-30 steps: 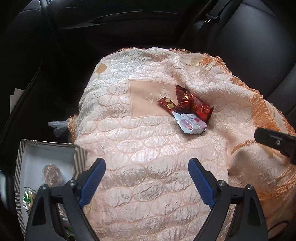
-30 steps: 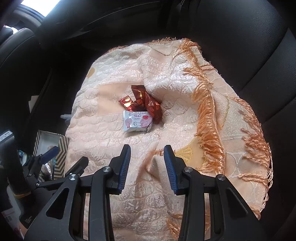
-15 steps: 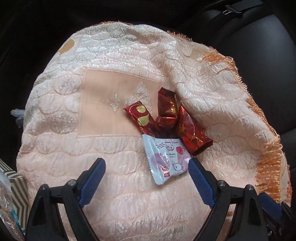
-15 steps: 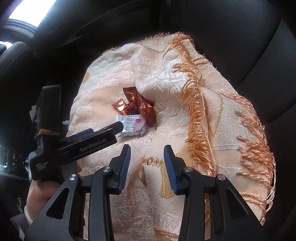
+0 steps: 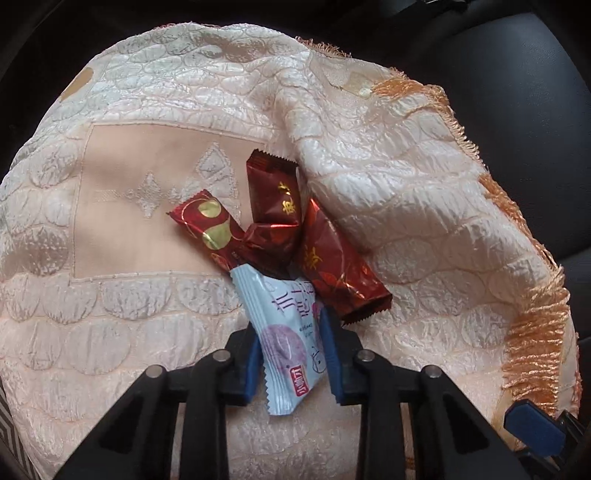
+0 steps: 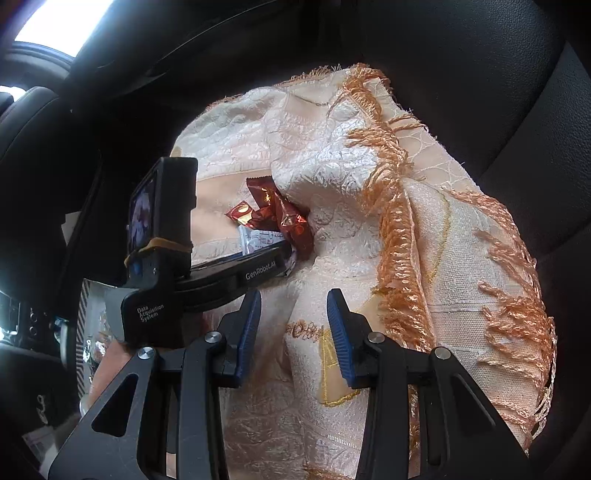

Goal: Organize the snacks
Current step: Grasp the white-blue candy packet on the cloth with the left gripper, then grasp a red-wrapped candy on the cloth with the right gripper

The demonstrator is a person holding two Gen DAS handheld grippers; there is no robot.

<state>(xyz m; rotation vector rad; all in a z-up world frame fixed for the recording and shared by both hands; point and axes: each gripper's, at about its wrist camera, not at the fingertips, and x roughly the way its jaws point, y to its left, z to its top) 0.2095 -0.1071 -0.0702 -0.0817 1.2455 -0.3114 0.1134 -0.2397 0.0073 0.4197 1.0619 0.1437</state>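
Left gripper [image 5: 291,352]: pinching the pale blue plastic snack packet [image 5: 286,332].
Right gripper [image 6: 293,330]: spread, holding nothing.
Red foil snack wrappers [image 5: 295,236]: at the packet's 12 o'clock, on the peach quilted cloth [image 5: 155,317].

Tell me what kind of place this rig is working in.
Most likely inside a car: black leather seat with stitched panels, a window at upper left, and a fringed cloth spread over the seat with snack packets on it.

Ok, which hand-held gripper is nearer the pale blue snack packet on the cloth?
Left. The left hand-held gripper is clamped on the pale blue snack packet; the right hand-held gripper hangs open, back from it over the cloth.
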